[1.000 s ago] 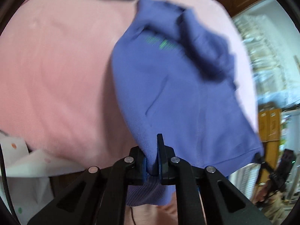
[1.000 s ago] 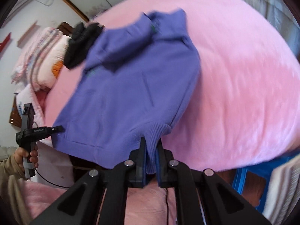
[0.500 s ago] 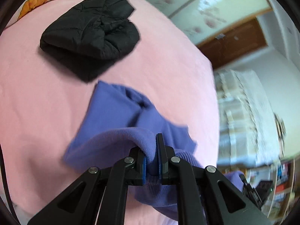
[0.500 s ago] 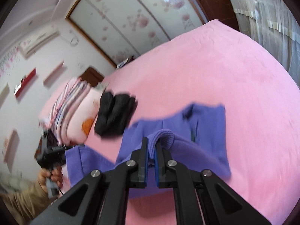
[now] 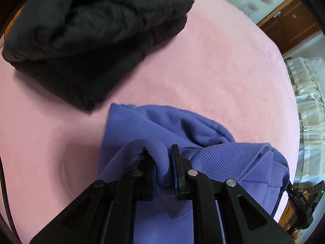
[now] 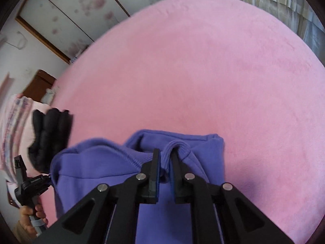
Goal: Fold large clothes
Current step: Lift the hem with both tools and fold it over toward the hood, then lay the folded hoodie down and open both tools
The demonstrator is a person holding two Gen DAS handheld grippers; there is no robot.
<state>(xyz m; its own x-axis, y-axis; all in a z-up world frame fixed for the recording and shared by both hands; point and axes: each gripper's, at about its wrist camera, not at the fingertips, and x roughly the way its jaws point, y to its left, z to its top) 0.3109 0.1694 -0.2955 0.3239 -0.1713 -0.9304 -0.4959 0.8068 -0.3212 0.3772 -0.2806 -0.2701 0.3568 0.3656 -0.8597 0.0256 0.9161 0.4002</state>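
Purple sweater lies doubled on pink bed cover, hem brought onto collar end — fold laid, release pending. Left gripper clamped on hem; right gripper jaws opening, hem rib between. Folded black jacket near, clear of sweater.

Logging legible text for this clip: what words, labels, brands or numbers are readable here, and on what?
White lettering on the body of the right gripper, whose fingers are opening with a fold of the purple sweater between them: too small and upside-down to read.
Purple sweater, black jacket, pink blanket: no text visible.
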